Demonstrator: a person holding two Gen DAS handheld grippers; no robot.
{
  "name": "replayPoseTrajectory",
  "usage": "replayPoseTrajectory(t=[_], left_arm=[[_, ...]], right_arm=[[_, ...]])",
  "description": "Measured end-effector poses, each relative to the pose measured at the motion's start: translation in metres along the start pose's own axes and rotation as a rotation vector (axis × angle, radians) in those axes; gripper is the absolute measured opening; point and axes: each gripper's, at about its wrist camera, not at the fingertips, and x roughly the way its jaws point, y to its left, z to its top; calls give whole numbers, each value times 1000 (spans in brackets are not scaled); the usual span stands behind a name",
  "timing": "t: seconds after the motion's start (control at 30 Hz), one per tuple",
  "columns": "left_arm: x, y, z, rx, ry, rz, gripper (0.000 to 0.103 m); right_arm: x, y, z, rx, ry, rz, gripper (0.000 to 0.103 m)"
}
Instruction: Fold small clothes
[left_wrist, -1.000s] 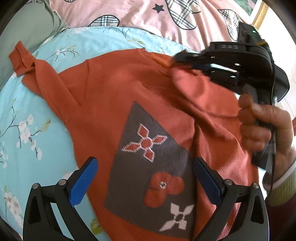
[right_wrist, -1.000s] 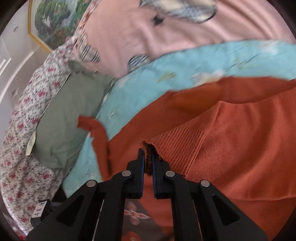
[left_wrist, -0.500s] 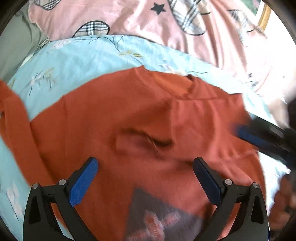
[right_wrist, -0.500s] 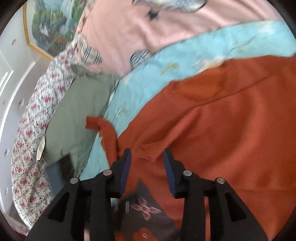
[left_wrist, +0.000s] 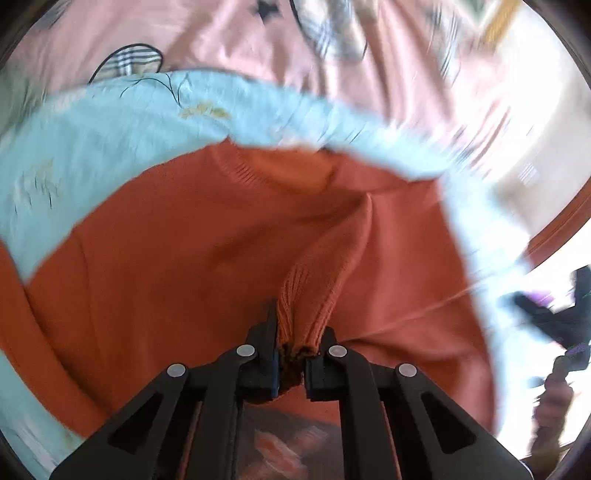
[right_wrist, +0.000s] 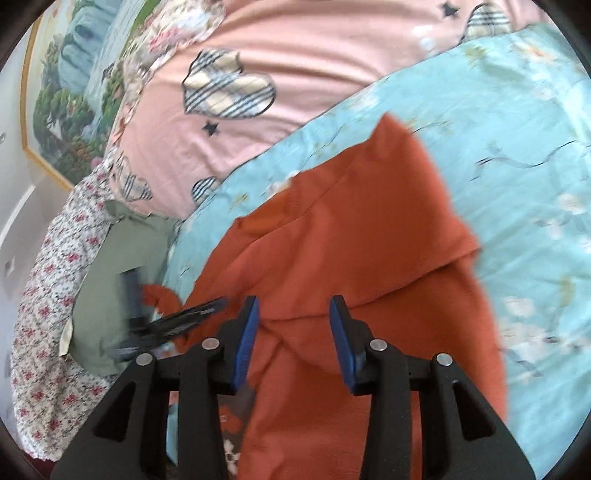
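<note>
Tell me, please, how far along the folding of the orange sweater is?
Early. Done: the sweater lies spread on the blue quilt, and one sleeve is folded across its body. In hand: the left gripper is shut on that sleeve's ribbed cuff; the right gripper is open above the fabric, holding nothing. Left: the other sleeve lies out sideways, and the body is unfolded.

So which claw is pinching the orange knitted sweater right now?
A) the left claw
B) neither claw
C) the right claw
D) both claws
A. The left claw is shut on a ribbed fold of the orange knitted sweater, while the right claw is open above it with nothing between its blue pads.
</note>
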Motion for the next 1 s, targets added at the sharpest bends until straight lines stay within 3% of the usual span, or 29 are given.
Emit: replayPoseTrajectory(t=[0.07, 0.17, 0.43, 0.53, 0.67, 0.9, 1.0], left_arm=[[-12, 17, -5, -54, -10, -46, 8], [-1, 46, -11, -134, 40, -28, 8], [-11, 72, -18, -255, 18, -121, 8], [-22, 90, -19, -321, -6, -151, 8], [-19, 107, -22, -366, 11, -121, 8], [-22, 126, -30, -435, -17, -93, 8], [-20, 123, -29, -415, 2, -82, 8]], right_arm=[[-7, -15, 6, 16, -21, -63, 41], [0, -33, 19, 40, -22, -111, 41], [54, -47, 67, -77, 36, -289, 43], [79, -56, 79, -82, 80, -297, 43], [98, -60, 81, -99, 116, -290, 44], [111, -69, 78, -60, 150, -268, 46], [110, -69, 78, -61, 149, -258, 47]])
